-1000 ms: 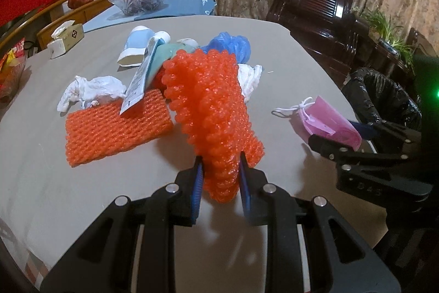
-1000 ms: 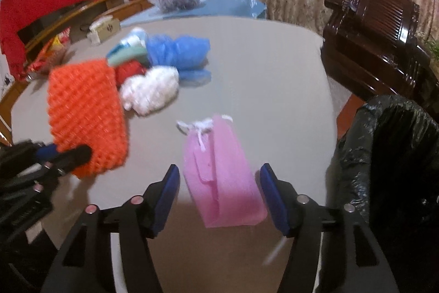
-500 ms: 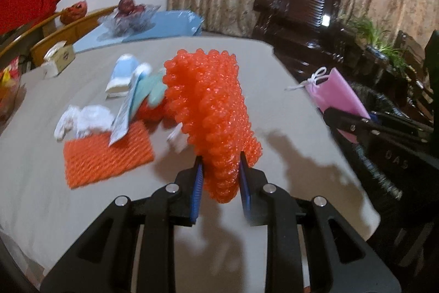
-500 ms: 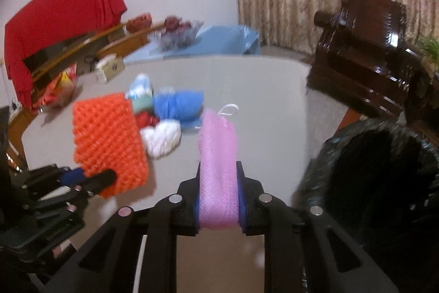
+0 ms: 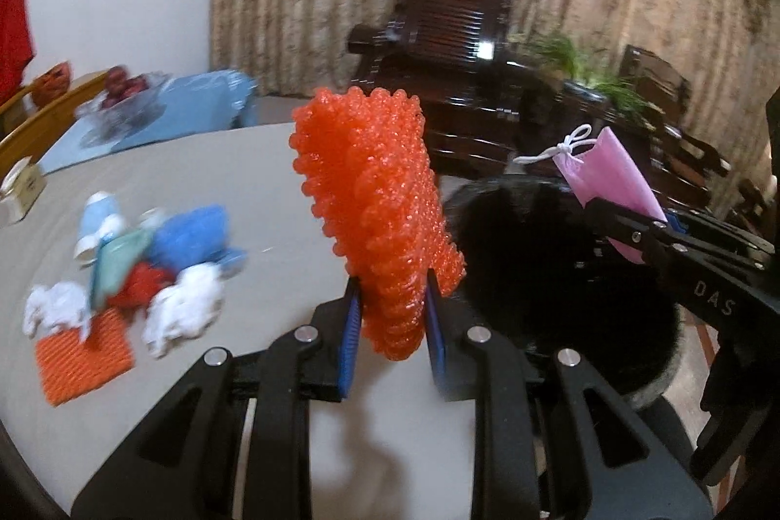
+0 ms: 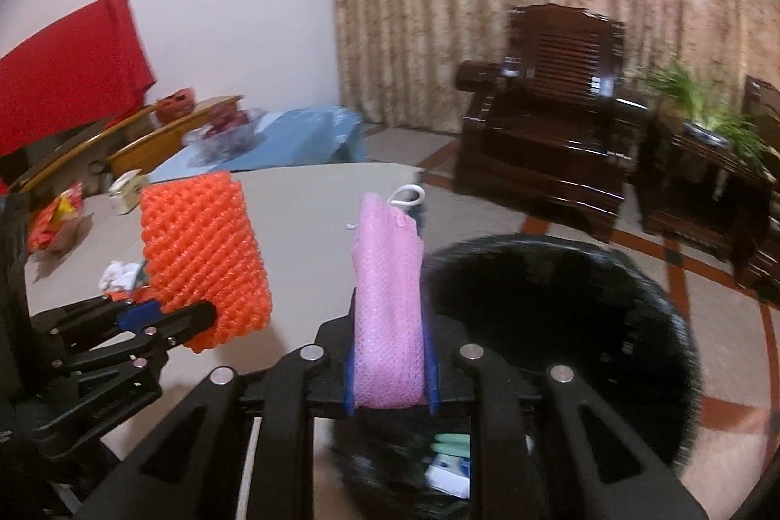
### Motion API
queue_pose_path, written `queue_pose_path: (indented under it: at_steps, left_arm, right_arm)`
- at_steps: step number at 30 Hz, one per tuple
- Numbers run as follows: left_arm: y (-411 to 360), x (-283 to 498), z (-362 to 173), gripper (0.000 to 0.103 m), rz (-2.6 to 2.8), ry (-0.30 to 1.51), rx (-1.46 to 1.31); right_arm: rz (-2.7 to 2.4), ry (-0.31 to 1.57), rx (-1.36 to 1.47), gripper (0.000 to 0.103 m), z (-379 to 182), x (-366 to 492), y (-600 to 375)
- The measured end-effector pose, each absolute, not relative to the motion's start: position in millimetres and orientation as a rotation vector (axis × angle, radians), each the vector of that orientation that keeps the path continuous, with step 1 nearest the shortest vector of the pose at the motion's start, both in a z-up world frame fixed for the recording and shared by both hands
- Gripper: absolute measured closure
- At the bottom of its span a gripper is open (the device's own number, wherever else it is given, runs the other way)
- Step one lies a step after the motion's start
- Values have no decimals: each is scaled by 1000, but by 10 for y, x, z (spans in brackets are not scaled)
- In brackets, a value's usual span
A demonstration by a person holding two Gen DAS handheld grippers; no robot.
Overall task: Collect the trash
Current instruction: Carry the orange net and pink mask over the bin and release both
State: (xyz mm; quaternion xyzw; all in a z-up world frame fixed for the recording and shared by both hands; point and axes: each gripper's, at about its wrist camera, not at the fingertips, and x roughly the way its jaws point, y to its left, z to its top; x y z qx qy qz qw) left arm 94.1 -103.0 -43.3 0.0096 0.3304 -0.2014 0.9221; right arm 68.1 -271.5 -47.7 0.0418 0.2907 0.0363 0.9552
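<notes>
Table (image 5: 273,179): grey-topped and round-edged, stretching off to the far left.
Bin (image 6: 560,325): black-lined, standing right beside the table's near right edge, a few scraps showing at the bottom.
Left gripper (image 5: 392,320): raised over the table's edge by the bin, jaws pinching the lower end of the orange foam net (image 5: 375,208), which stands up tall between the blue pads.
Right gripper (image 6: 388,361): above the bin's near rim, jaws clamped on the folded pink face mask (image 6: 387,300), white ear loop poking out at the far end.
Leftover pile (image 5: 146,271): far left on the table — blue netting, white crumpled tissue, a flat orange net, blurred.
</notes>
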Motion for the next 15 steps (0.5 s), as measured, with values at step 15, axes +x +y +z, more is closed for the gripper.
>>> queue_pose_path:
  at_steps: [15]
  left_arm:
    - [-2007, 1083, -597, 80, -584, 713, 49]
  right_arm:
    - [-125, 631, 146, 82, -743, 416, -3609]
